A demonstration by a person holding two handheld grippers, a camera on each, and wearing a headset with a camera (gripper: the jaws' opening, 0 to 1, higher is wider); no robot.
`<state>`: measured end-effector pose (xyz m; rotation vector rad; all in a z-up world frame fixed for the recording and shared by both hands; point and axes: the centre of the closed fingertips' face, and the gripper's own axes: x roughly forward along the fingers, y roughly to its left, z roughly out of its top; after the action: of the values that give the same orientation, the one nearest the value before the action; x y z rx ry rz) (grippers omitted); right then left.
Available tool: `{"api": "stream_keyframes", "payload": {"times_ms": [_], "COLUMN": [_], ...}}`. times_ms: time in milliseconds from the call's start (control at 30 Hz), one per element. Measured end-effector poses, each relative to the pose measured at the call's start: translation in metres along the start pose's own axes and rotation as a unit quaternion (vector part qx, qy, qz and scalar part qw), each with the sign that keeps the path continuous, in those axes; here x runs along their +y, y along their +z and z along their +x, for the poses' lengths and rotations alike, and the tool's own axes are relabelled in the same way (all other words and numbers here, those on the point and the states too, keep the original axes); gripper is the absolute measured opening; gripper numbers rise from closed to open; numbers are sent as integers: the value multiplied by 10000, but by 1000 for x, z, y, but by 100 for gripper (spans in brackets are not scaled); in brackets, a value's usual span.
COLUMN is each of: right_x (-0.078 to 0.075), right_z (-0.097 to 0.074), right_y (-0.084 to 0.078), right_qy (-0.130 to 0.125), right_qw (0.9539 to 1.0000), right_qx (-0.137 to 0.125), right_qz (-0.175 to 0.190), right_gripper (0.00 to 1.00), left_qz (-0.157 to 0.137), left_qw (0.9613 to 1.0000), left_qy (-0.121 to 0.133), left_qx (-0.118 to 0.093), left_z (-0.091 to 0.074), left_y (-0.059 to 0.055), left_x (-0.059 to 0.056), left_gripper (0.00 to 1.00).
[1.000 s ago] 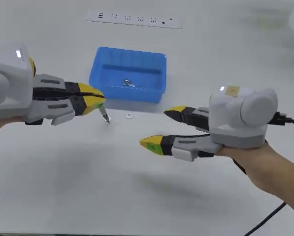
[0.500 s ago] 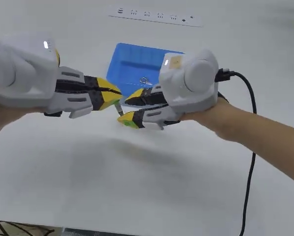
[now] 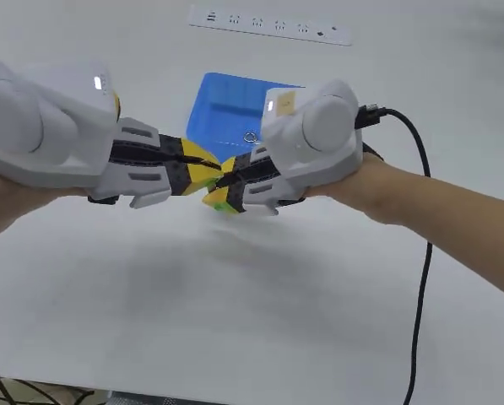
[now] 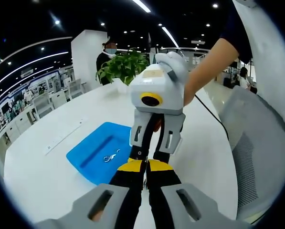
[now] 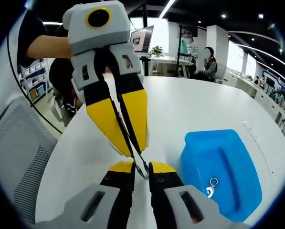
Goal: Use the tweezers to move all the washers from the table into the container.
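Before the blue plastic container point(image 3: 226, 97), your left gripper point(image 3: 213, 164) and right gripper point(image 3: 219, 186) both clamp thin metal tweezers point(image 5: 131, 143): a regrip, so free one side next.

The left gripper point(image 3: 213, 163) pointed in from 9 o'clock, fingers pinched on the tweezers point(image 5: 141, 168). The right gripper point(image 3: 219, 191) pointed in from 3 o'clock, tip to tip with it, its fingers nearly together around the tweezers' tip.

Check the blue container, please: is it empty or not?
Not empty: small metal pieces lie on the floor of the blue container.
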<state>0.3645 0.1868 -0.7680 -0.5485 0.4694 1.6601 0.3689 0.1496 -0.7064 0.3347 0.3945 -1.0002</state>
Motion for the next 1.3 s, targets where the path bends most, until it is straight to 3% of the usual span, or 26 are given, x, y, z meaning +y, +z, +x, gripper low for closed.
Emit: {"api": "stream_keyframes", "payload": {"times_ms": [333, 500, 633, 1100, 1300], "right_x": [3, 4, 2, 0, -1], "right_z": [-2, -4, -6, -7, -12], "right_y": [0, 1, 1, 10, 17], "right_qy": [13, -51, -73, -162, -220], "right_qw": [9997, 9996, 9997, 9994, 9992], "right_qx": [-45, -127, -147, -246, -274], "right_qz": [-254, -259, -206, -205, -203], "right_gripper": [10, 10, 9, 9, 9], "left_qz": [2, 3, -83, -282, -622], "left_qw": [9999, 9997, 9997, 9980, 9934], "left_qy": [141, 200, 235, 560, 913], "left_qx": [46, 165, 22, -63, -303], "left_z": [2, 5, 5, -8, -21], "left_y": [-1, -9, -5, -10, -9], "left_x": [1, -2, -4, -6, -3], "left_gripper": [6, 12, 19, 27, 30]}}
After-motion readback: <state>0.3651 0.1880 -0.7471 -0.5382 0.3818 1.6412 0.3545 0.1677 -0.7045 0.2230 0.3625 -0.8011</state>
